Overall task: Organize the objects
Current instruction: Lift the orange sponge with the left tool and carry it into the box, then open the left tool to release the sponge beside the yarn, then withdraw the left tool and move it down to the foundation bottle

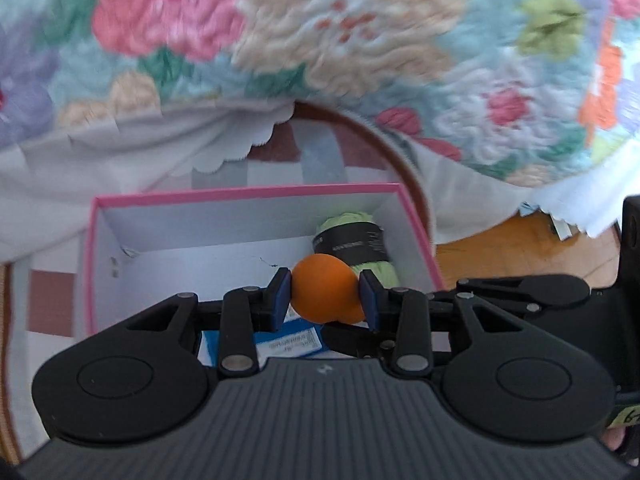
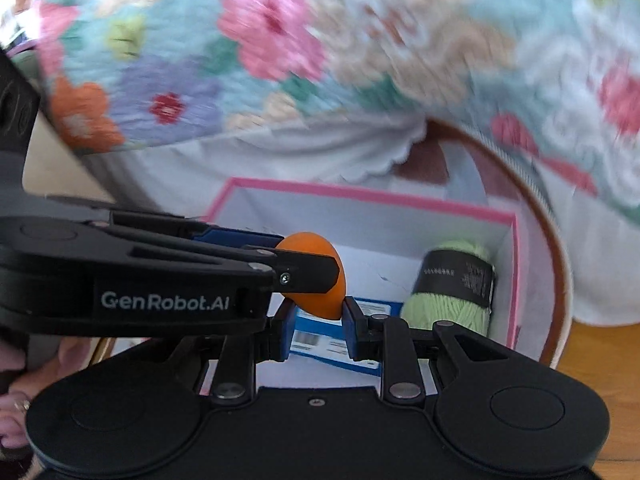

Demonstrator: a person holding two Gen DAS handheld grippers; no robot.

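Note:
My left gripper (image 1: 325, 292) is shut on an orange egg-shaped sponge (image 1: 325, 294) and holds it over the pink-rimmed white box (image 1: 240, 192). The sponge (image 2: 316, 280) also shows in the right wrist view, held by the left gripper's fingers (image 2: 308, 270). My right gripper (image 2: 316, 326) is open just below the sponge, above a blue and white carton (image 2: 340, 348) on the box floor. A light green yarn skein (image 1: 360, 240) with a black band lies in the box's far right corner; it also shows in the right wrist view (image 2: 452, 284).
The box (image 2: 360, 194) sits on a round table with a brown rim (image 2: 556, 280) and a checked cloth (image 1: 316, 152). A floral blanket (image 1: 340, 40) over white scalloped fabric (image 1: 120, 152) hangs close behind. Wooden floor (image 1: 500, 248) lies to the right.

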